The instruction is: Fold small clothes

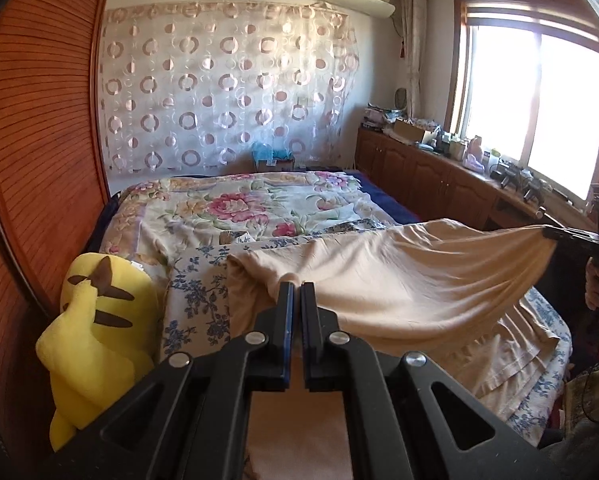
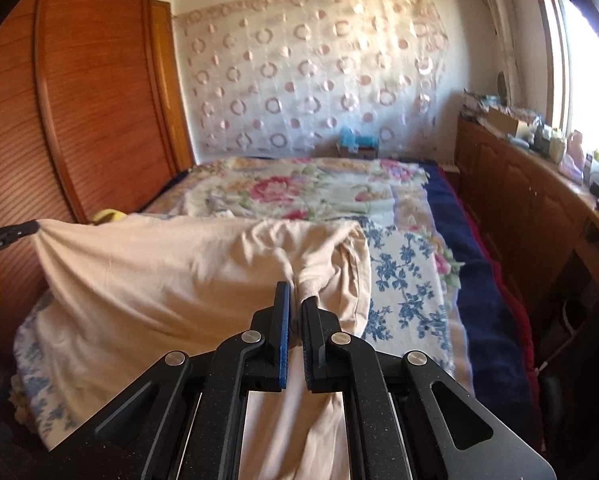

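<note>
A cream-coloured garment (image 1: 399, 280) hangs stretched between my two grippers above the bed (image 1: 203, 308). My left gripper (image 1: 296, 286) is shut on one corner of it; cloth bunches at the fingertips and passes below between the arms. My right gripper (image 2: 295, 294) is shut on the opposite corner of the garment (image 2: 171, 272). The right gripper shows at the right edge of the left wrist view (image 1: 549, 234), pinching the cloth. The left gripper shows at the left edge of the right wrist view (image 2: 33, 226). The lower edge of the garment drapes onto the bed.
The bed carries a floral quilt (image 1: 235, 204) and a blue-flowered sheet (image 2: 407, 280). A yellow plush toy (image 1: 95, 332) lies at the bed's left beside a wooden wardrobe (image 1: 39, 160). A cluttered wooden cabinet (image 1: 439, 168) runs under the window on the right.
</note>
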